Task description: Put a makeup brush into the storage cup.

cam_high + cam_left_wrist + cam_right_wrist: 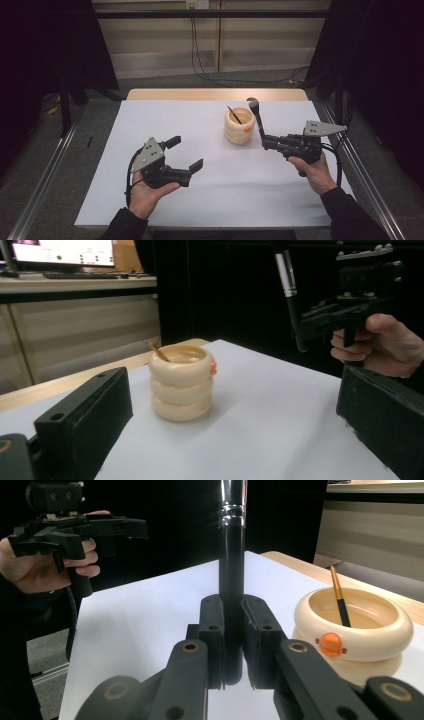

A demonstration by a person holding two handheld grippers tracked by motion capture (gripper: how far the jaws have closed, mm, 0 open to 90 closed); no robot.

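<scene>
a white sheet point(210, 195) covers the wooden worktop point(215, 94). black curtains point(45, 45) hang at both sides. beige wall panels point(160, 45) stand behind, above grey floor point(45, 200).

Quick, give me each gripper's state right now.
Left gripper: open, holding nothing.
Right gripper: shut on the black brush, held upright.

Glossy cream holder point(353, 630); brush point(232, 580) with shiny metal ferrule.
</scene>
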